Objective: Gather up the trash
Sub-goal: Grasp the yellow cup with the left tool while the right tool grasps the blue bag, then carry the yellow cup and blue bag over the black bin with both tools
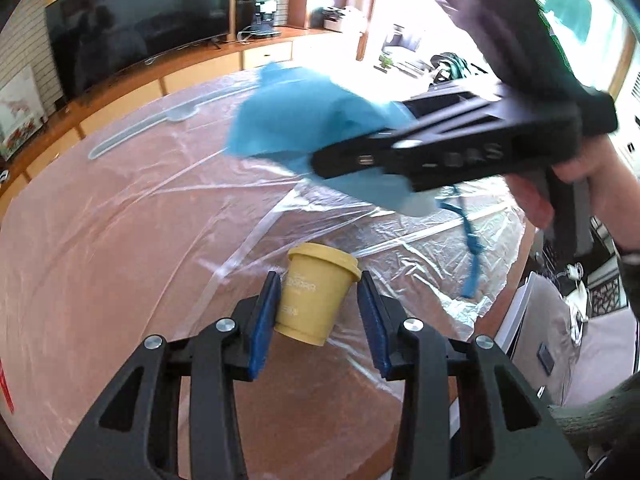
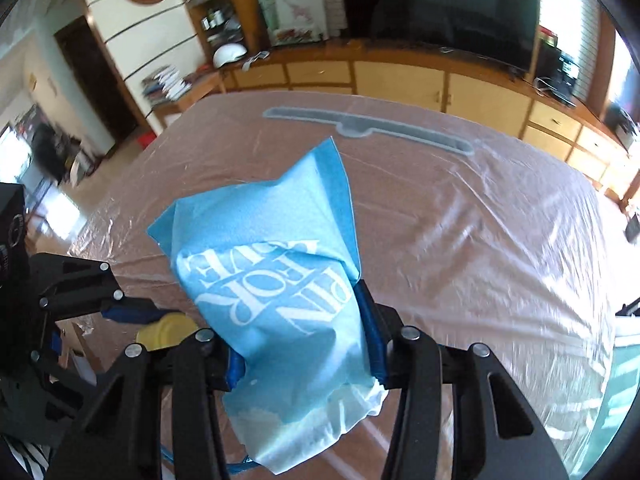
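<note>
From the left wrist, the left gripper is clenched on a yellow cup, its blue pads pressing both sides. The cup hangs tilted just above the table, which is covered in clear plastic film, near the table's right edge. Beyond it the right gripper, held by a hand, carries a blue bag over the middle of the table. A pale flat tool lies under the film toward the far edge.

From the right wrist, the right gripper grasps the bag, which bulges out between the pads and carries white lettering. The cup shows low on the left, pinched in the left gripper, just beside the bag.

I judge the step to be bagging the cup: both things are lifted and close together. The next move calls for finding the bag's mouth, which I cannot see, and bringing the cup over it before letting go.
</note>
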Available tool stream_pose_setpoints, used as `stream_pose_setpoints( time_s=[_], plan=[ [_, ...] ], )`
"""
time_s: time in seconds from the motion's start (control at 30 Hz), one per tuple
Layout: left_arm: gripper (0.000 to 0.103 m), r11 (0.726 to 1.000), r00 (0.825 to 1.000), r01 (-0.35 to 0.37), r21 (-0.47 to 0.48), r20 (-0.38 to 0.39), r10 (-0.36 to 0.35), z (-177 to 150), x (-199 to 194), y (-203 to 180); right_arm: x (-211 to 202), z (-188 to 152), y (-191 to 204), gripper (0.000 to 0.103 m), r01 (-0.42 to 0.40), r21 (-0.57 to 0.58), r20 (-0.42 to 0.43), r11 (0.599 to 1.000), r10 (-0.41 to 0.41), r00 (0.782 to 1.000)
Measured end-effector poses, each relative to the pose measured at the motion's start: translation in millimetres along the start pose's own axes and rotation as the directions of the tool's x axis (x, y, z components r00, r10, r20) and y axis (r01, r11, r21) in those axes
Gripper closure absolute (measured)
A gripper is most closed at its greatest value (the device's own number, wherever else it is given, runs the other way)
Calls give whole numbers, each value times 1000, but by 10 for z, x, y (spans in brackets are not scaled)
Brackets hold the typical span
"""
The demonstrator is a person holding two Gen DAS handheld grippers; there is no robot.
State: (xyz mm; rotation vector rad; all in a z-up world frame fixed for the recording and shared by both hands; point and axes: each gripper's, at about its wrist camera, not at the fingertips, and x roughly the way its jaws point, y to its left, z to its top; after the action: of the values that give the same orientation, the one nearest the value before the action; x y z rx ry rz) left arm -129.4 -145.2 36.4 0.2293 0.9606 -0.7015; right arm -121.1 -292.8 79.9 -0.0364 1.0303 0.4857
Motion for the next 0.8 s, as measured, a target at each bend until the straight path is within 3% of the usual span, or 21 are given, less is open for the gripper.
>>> stream_pose_setpoints(
  time_s=[0.33, 0.8],
  plan=[
    [62, 991, 998, -51, -122, 41, 56, -287, -266, 15, -305, -478, 129, 57, 6, 97, 54, 995, -11, 998],
    [62, 983, 994, -79, -164, 68, 91, -641, -574, -169, -731, -940, 602, 57, -25, 58, 108, 998, 18, 994]
  ],
)
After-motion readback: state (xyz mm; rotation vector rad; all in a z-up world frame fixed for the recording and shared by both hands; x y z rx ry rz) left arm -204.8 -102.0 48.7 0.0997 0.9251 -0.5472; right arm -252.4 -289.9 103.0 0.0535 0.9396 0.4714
